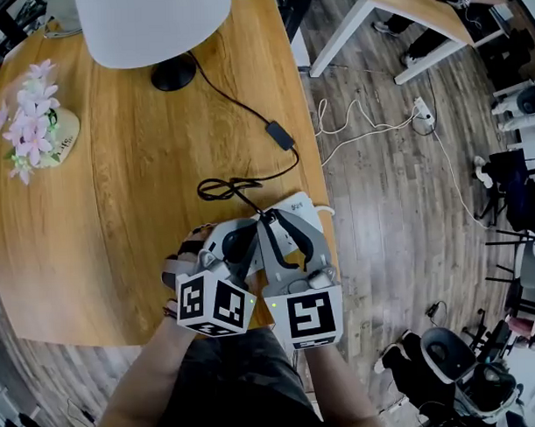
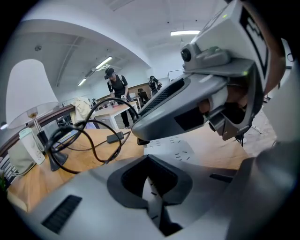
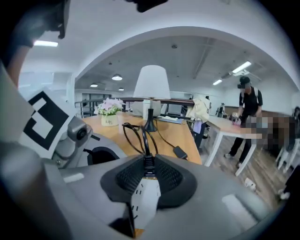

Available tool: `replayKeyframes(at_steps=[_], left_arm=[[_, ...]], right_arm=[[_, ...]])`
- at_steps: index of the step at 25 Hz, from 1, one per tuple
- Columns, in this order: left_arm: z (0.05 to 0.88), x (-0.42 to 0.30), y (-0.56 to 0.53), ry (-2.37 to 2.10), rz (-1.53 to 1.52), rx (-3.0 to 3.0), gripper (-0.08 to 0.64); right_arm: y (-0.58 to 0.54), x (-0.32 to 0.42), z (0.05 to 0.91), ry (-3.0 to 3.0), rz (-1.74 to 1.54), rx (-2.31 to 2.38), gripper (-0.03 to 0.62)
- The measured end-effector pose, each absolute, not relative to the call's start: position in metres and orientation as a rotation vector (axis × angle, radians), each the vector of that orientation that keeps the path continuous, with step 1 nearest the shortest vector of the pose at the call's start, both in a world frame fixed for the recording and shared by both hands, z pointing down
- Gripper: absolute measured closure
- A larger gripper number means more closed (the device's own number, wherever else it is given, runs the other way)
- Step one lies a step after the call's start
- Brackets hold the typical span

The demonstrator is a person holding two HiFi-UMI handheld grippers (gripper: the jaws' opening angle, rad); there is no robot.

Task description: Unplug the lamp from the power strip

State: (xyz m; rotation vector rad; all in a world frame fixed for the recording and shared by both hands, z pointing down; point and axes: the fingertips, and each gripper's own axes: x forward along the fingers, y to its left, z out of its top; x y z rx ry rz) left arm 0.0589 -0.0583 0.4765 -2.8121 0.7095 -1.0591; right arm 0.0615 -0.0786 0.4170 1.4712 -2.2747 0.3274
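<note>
Right gripper view: right claw (image 3: 148, 160) grasps the black plug (image 3: 148, 167) between its pads. Left claw (image 2: 149, 159) is clenched, directly over the white power strip (image 2: 177, 149).

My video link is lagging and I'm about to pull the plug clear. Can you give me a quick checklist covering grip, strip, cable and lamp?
1. Right gripper shut on the plug: ok, the pads clamp its black neck.
2. Plug free of the power strip: cannot tell; the white strip shows directly beneath the plug.
3. Left gripper steadying the strip: cannot tell; its jaws sit over the strip, but contact is unclear.
4. Cable slack: ok, loose loops lie on the table.
5. Lamp upright and away from both grippers: ok.
</note>
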Motion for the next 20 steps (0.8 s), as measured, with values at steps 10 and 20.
replayKeyframes(at_steps=[10,20], left_arm=[[0.469,0.048,-0.064,0.789,-0.979,-2.892,0.565],[0.437,0.0,-0.085,1.098,-0.741,-3.009,0.565]], right_arm=[[-0.066,0.085,0.434,-2.265,0.466,1.476,0.51],[-0.078,0.07,0.436,-2.275,0.426,1.42,0.508]])
